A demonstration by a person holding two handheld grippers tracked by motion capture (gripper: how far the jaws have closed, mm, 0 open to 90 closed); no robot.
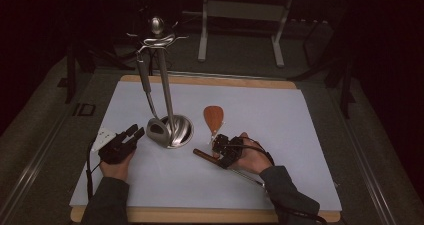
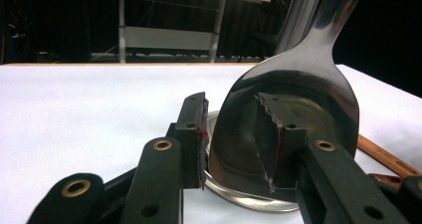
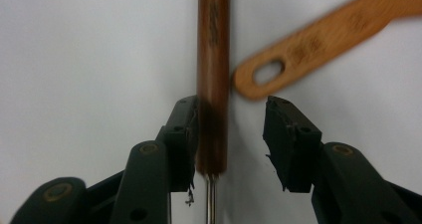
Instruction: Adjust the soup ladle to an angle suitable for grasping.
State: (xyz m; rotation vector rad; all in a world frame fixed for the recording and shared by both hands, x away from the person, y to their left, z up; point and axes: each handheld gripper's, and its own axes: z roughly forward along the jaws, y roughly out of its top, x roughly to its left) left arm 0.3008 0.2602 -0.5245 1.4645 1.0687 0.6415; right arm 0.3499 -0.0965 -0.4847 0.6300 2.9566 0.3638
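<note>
Since the dark wooden handle with a metal shaft (image 3: pixel 213 79) lies on the white table (image 1: pixel 300 135) between our right gripper (image 3: pixel 230 142) jaws, along their line, we've got no grip: jaws wide, left pad just touching, right pad clear. Light wooden spatula (image 1: pixel 213 117) sits just beyond. Left gripper (image 2: pixel 231 137) is further off, open, nothing held, facing the hanging steel turner (image 2: pixel 293 119).

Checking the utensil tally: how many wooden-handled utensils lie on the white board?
2: an orange wooden spatula beside the steel stand's base, and a dark-wood-handled metal utensil under the right gripper.
</note>
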